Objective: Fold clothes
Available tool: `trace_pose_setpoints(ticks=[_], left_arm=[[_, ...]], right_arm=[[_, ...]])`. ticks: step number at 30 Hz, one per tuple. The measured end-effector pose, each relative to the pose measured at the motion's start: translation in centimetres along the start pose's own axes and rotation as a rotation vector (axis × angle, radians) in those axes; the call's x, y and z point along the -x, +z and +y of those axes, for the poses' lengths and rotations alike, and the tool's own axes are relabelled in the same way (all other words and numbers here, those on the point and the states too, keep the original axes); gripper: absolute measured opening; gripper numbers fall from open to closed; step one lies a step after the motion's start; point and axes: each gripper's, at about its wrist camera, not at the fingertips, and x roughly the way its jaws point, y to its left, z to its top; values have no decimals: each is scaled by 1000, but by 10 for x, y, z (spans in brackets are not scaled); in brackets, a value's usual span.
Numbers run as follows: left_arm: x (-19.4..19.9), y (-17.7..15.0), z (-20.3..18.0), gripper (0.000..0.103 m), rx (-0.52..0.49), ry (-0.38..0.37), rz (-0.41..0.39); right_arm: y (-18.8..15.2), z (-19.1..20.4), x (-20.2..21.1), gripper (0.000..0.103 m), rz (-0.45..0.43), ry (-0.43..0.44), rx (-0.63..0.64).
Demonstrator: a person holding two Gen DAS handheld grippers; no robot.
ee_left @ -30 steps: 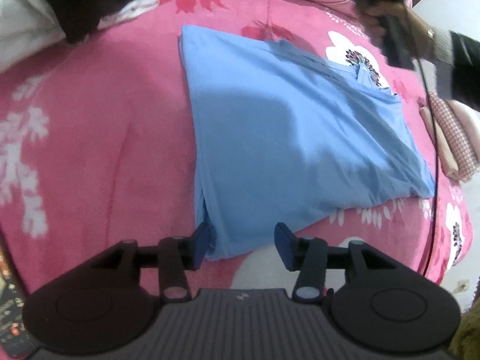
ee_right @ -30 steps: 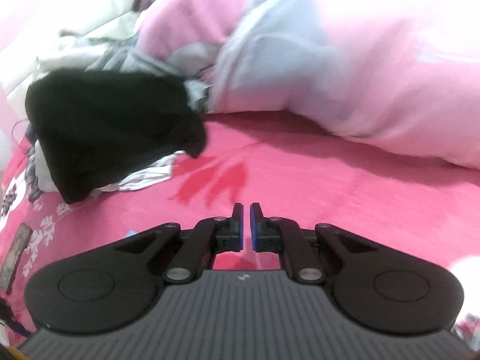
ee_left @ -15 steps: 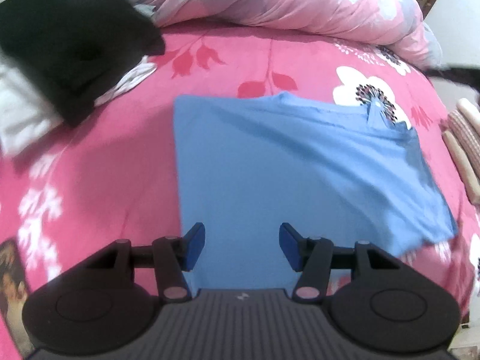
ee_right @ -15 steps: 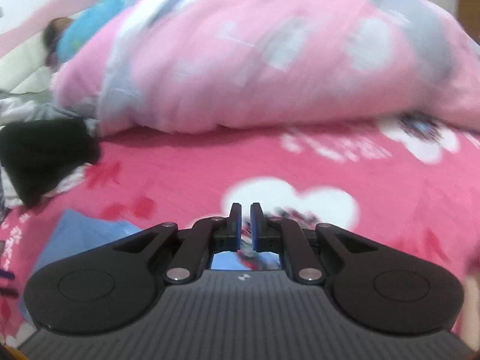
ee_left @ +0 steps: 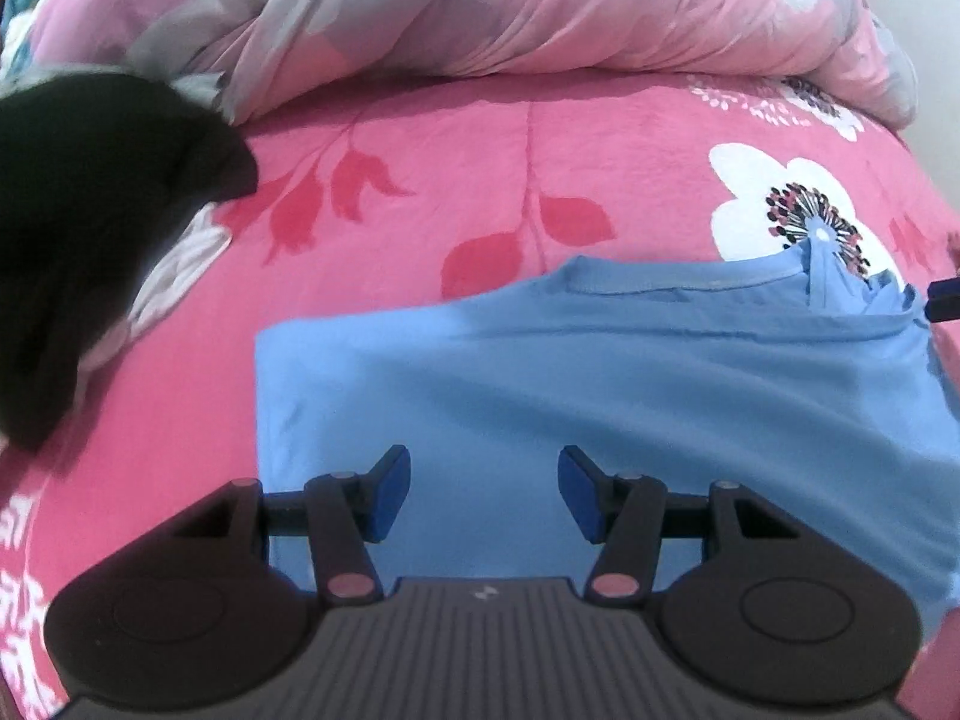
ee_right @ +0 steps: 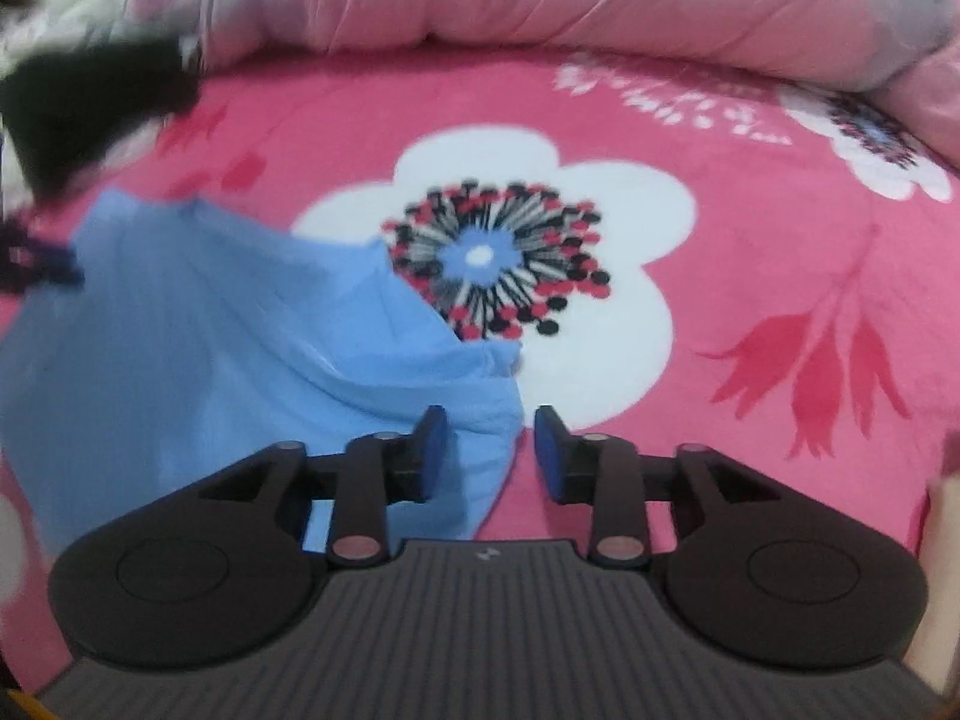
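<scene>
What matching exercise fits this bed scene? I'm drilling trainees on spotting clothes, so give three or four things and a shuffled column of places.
Things:
1. blue T-shirt
2. black garment
3. pink duvet
4. white flower print

Places:
A. bunched along the far side of the bed
B. at the left edge
C. spread flat under the left gripper
D. beside the T-shirt's far right corner

Pairs: 1-C, 2-B, 3-A, 4-D

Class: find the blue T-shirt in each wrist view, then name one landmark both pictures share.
Left wrist: blue T-shirt fills centre and right, spread beneath the open left gripper.
Right wrist: it lies at left, an edge reaching between the right gripper's fingers.
Shared landmark: the white flower print at the shirt's corner.
</scene>
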Motion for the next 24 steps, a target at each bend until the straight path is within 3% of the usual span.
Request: trace_pose_setpoints(ticks=[5, 6, 7, 8, 16, 24], left_arm=[[-12, 2, -15, 56, -46, 28, -2], [-15, 1, -17, 56, -43, 31, 0], [-19, 1, -18, 56, -34, 37, 5], [-21, 1, -19, 56, -26, 45, 4], [-27, 5, -23, 56, -30, 81, -19], [-30, 8, -25, 58, -64, 108, -28]], right_arm=[[3, -13, -18, 32, 17, 86, 19], [4, -15, -19, 26, 17, 115, 16], [5, -17, -19, 7, 15, 141, 13], [5, -17, -17, 5, 4, 158, 14], [16, -28, 35, 3, -217, 156, -66], [14, -48, 19, 3, -289, 143, -183]])
